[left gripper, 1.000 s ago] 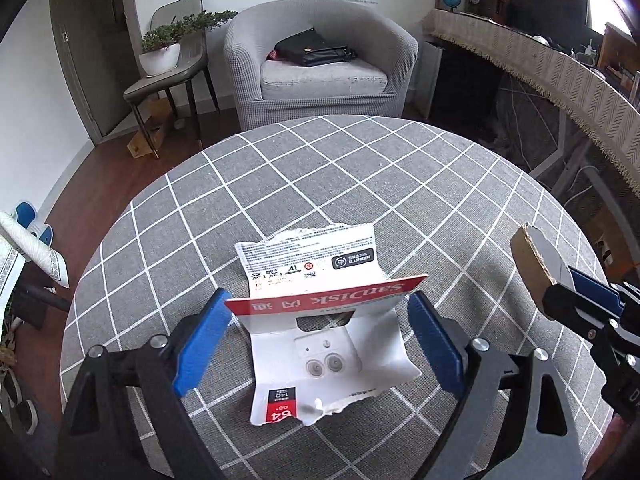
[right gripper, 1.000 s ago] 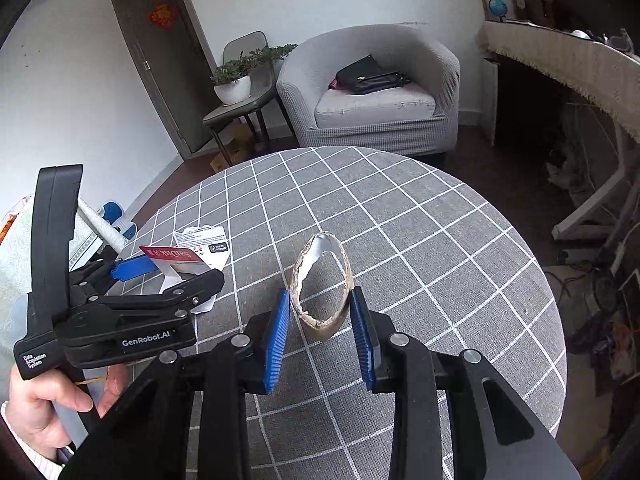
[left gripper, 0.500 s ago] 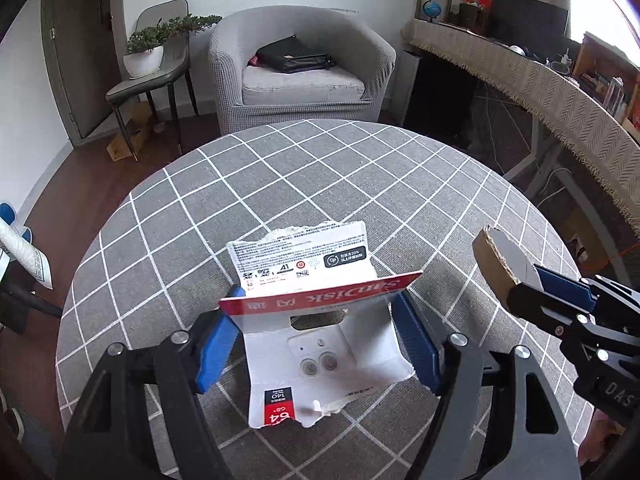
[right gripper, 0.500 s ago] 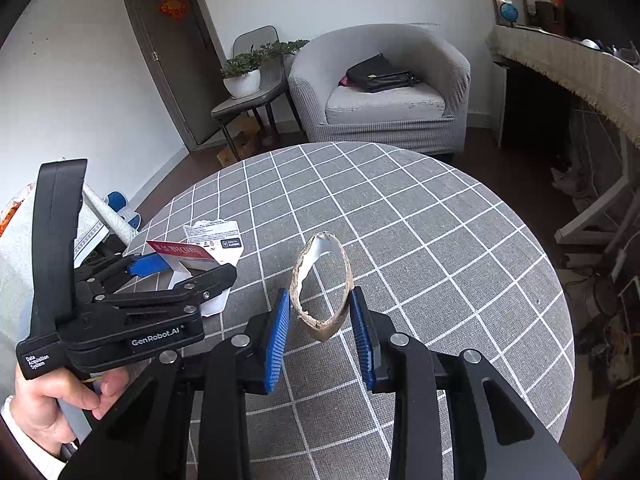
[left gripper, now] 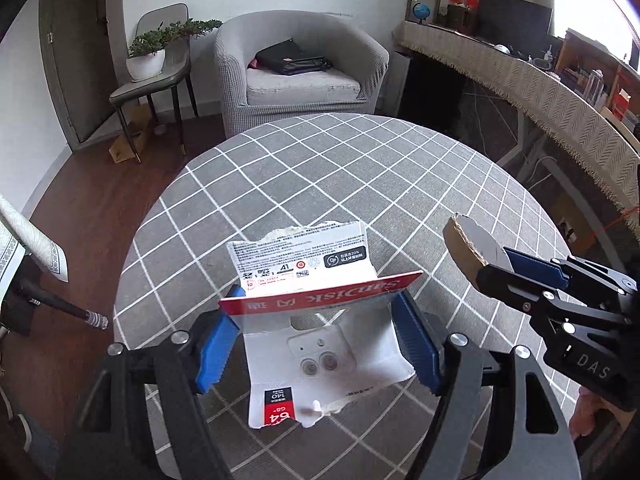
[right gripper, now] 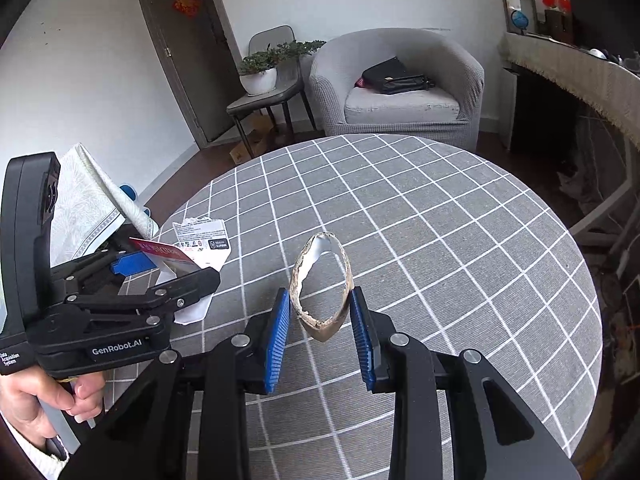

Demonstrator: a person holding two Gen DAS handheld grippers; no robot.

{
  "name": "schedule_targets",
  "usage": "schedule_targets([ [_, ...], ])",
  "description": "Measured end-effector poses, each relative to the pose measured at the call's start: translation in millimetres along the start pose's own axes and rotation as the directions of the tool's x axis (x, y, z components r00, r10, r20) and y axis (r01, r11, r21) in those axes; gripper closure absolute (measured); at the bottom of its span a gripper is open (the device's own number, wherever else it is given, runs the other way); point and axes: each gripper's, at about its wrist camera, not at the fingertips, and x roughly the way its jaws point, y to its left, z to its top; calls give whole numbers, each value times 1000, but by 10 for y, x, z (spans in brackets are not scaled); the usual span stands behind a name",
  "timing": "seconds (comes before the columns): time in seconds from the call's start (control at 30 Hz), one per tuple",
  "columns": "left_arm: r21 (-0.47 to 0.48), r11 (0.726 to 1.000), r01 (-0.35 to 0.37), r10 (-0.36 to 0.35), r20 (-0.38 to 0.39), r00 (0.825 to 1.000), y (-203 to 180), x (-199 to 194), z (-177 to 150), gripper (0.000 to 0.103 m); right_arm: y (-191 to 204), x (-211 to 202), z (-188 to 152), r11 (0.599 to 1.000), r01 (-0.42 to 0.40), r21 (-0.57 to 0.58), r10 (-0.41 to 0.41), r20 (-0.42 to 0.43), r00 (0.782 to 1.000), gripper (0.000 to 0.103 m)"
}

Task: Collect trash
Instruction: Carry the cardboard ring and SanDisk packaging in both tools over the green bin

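A torn white and red SanDisk card package point(left gripper: 304, 256) sits between the blue pads of my left gripper point(left gripper: 318, 336), which is shut on its sides and holds it over the near left part of the round grey checked table point(left gripper: 360, 168). My right gripper point(right gripper: 320, 336) is shut on a squashed brown cardboard ring point(right gripper: 346, 280), held upright above the tablecloth. The right wrist view shows the left gripper point(right gripper: 168, 268) with the package point(right gripper: 200, 236) at the left, a hand on its handle. The left wrist view shows the ring point(left gripper: 470, 244) in the right gripper point(left gripper: 520, 268) at the right.
Beyond the table stands a grey armchair point(left gripper: 300, 72) with a black bag, and a chair with a potted plant point(left gripper: 148, 60) to its left. A long counter with a fringed cloth point(left gripper: 540, 92) runs along the right. A folded patterned cloth point(right gripper: 88, 204) lies at the left.
The left jaws have narrowed onto the package. Both grippers have drawn back toward the table's near side with their loads, so the table looks smaller and lower.
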Motion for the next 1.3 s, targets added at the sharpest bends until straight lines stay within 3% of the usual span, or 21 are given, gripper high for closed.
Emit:
schedule_targets([
  [0.73, 45, 999, 25, -27, 41, 999, 1083, -718, -721, 26, 1272, 139, -263, 990, -105, -97, 104, -11, 994, 72],
  [1.13, 22, 1000, 13, -14, 33, 999, 1800, -849, -1112, 26, 1821, 321, -295, 977, -163, -139, 161, -26, 987, 72],
  [1.3, 9, 999, -34, 34, -4, 999, 2146, -813, -1309, 26, 2113, 442, -339, 968, -190, -162, 186, -40, 982, 72],
])
